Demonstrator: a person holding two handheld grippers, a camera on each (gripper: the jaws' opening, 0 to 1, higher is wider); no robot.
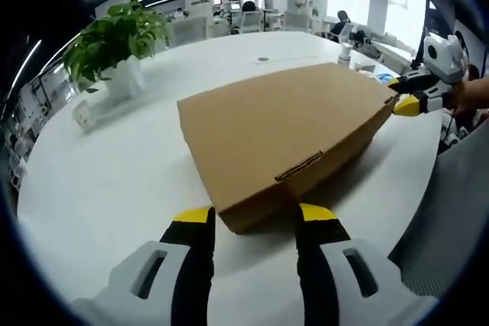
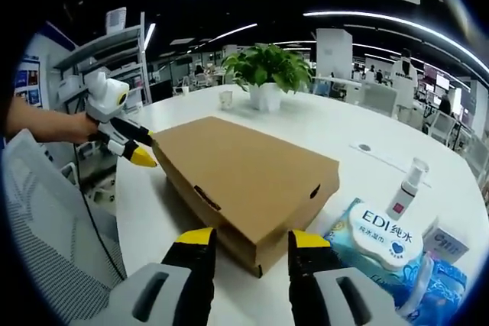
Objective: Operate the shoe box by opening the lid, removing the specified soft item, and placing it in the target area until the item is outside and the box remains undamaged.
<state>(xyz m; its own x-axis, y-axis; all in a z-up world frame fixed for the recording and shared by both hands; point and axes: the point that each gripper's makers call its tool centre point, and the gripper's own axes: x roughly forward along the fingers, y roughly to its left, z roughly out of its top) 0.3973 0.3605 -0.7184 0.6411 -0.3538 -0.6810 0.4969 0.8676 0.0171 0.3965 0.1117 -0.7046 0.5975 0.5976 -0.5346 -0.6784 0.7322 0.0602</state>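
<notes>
A closed brown cardboard shoe box lies flat on the white round table, its lid tab tucked in at the front. My left gripper is open, its yellow-tipped jaws on either side of the box's near corner. The right gripper shows at the box's far right corner, held by a hand. In the right gripper view the box lies in the middle, and my right gripper is open astride its near corner. The left gripper sits at the opposite corner. The soft item is hidden.
A potted plant stands on the table beyond the box. A blue wet-wipes pack, a small spray bottle and a cup sit nearby. A grey mesh chair is at the table edge. People sit at desks behind.
</notes>
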